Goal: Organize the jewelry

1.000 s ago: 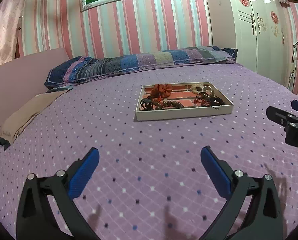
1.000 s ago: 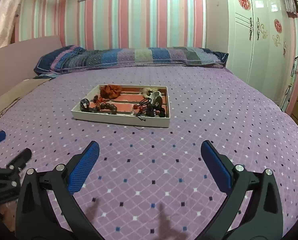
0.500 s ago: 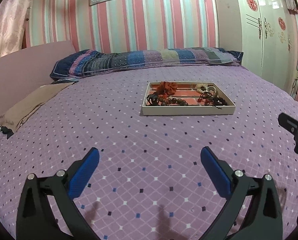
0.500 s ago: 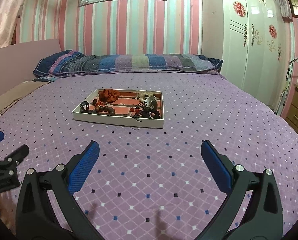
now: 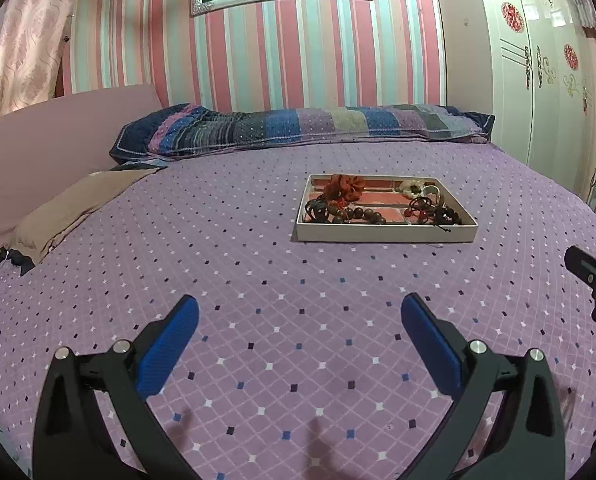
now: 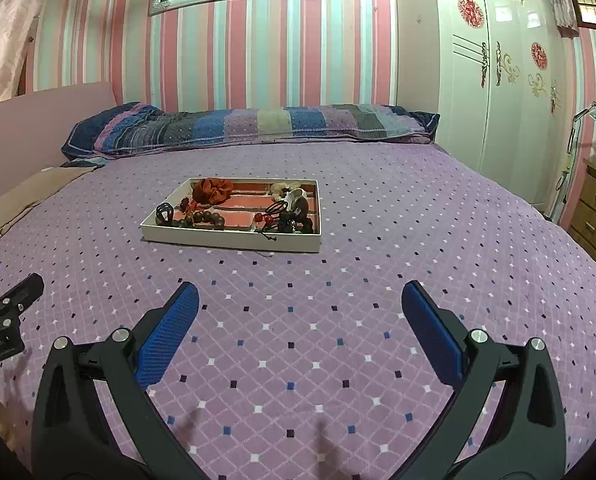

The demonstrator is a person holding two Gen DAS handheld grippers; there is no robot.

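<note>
A shallow white tray (image 5: pixel 386 233) (image 6: pixel 225 237) lies on the purple bedspread ahead of both grippers. It holds a rust-red scrunchie (image 5: pixel 344 187) (image 6: pixel 211 191), a dark bead bracelet (image 5: pixel 356 214) (image 6: pixel 201 219), black hair ties with red beads (image 5: pixel 428 209) (image 6: pixel 281 214) and a pale piece (image 5: pixel 414 187) at the far right. My left gripper (image 5: pixel 300 312) is open and empty, well short of the tray. My right gripper (image 6: pixel 300 300) is open and empty too. Each gripper shows at the edge of the other's view.
A long patchwork pillow (image 5: pixel 298 126) lies along the headboard end. A tan pillow (image 5: pixel 77 204) lies at the left. A white wardrobe (image 6: pixel 506 92) and a wooden drawer unit (image 6: pixel 594 216) stand to the right of the bed.
Both grippers have pulled back and tilted up, so the tray looks smaller and farther. Both stay open and empty. The tray's contents have not moved.
</note>
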